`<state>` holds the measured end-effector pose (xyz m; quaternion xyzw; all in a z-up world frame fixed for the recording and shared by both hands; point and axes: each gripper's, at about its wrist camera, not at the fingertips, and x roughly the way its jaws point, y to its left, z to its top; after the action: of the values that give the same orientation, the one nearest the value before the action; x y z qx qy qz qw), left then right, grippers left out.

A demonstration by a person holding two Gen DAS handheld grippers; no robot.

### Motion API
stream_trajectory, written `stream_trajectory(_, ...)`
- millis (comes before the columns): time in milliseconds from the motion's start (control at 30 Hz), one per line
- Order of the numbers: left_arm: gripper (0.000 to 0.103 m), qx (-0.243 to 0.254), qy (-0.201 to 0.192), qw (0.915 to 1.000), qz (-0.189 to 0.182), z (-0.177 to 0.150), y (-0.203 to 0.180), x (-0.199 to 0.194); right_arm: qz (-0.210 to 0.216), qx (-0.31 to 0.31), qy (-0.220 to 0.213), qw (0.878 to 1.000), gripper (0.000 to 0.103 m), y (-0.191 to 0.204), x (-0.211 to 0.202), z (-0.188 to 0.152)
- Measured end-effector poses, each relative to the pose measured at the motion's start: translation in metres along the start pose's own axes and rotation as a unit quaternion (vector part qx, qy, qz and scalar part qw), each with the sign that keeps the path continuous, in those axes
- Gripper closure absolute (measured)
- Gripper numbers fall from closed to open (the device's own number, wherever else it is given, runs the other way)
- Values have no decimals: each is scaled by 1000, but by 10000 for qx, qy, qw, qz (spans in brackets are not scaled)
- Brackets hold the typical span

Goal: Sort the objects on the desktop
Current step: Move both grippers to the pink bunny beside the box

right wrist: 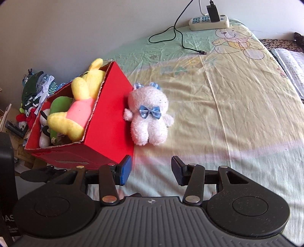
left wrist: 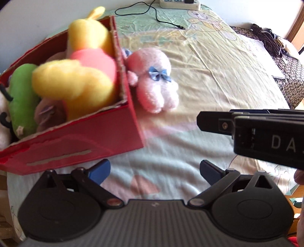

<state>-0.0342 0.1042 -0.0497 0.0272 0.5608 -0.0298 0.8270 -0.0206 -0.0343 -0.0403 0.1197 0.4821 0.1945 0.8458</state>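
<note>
A pale pink plush bear (left wrist: pixel 153 79) (right wrist: pixel 149 115) with a blue bow lies on the bed sheet, touching the right side of a red cardboard box (left wrist: pixel 79 140) (right wrist: pixel 110 117). The box holds a yellow plush in a pink shirt (left wrist: pixel 79 76) (right wrist: pixel 76 112), a green plush (left wrist: pixel 22 98) (right wrist: pixel 59 104) and other toys. My left gripper (left wrist: pixel 154 171) is open and empty, low over the sheet, near the box's front corner. My right gripper (right wrist: pixel 151 171) is open and empty too, a short way in front of the bear. In the left wrist view the right gripper's body (left wrist: pixel 266 133) reaches in from the right.
A white power strip (right wrist: pixel 209 21) (left wrist: pixel 179 3) with a black cable (right wrist: pixel 178 36) lies at the far edge of the bed. An open book (right wrist: pixel 290 64) sits at the right edge. Clothes and clutter (right wrist: pixel 36 91) are piled left of the box, off the bed.
</note>
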Motion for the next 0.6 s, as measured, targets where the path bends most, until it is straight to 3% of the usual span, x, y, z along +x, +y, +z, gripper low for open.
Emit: stream_trajectory(600,2,7,45,10000,76,23,-48,21,164,146,271,9994,53,-61,7,21)
